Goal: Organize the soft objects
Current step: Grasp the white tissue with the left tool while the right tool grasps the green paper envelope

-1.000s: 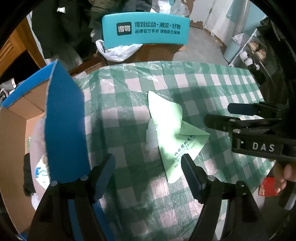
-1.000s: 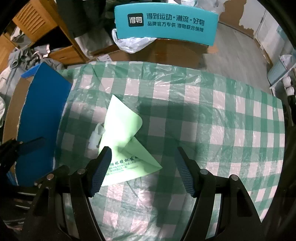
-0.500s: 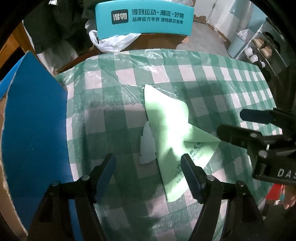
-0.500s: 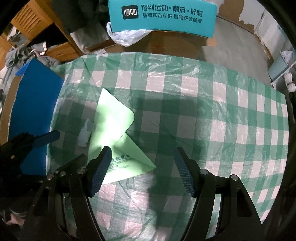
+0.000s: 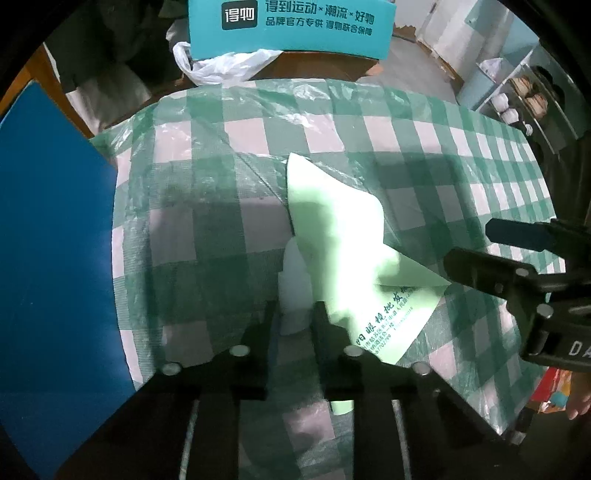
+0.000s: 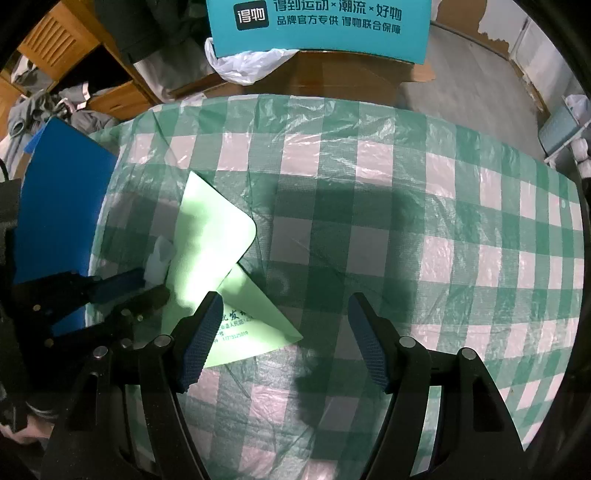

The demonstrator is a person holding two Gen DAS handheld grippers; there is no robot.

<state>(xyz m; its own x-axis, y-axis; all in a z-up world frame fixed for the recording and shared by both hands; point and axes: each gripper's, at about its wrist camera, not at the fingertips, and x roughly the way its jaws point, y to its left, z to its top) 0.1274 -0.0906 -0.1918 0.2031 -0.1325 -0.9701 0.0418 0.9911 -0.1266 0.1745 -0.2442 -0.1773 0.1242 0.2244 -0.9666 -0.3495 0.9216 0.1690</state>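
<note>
Your left gripper (image 5: 293, 321) is clenched on the white tissue (image 5: 293, 291) and the cloth's near-left edge; your right gripper (image 6: 286, 339) hangs released over the cloth's printed corner. The green cloth (image 5: 343, 236) lies folded near the surface's (image 6: 406, 221) left edge, printed with small green Chinese text you can't fully read. The teal box (image 6: 321, 26) beyond the far edge reads "得物". Only the right view shows the wooden shelves (image 6: 62, 48); only the left shows "DA" on the right gripper.

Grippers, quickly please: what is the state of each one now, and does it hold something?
Left gripper: shut on the white tissue beside the green cloth.
Right gripper: open, holding nothing.
</note>
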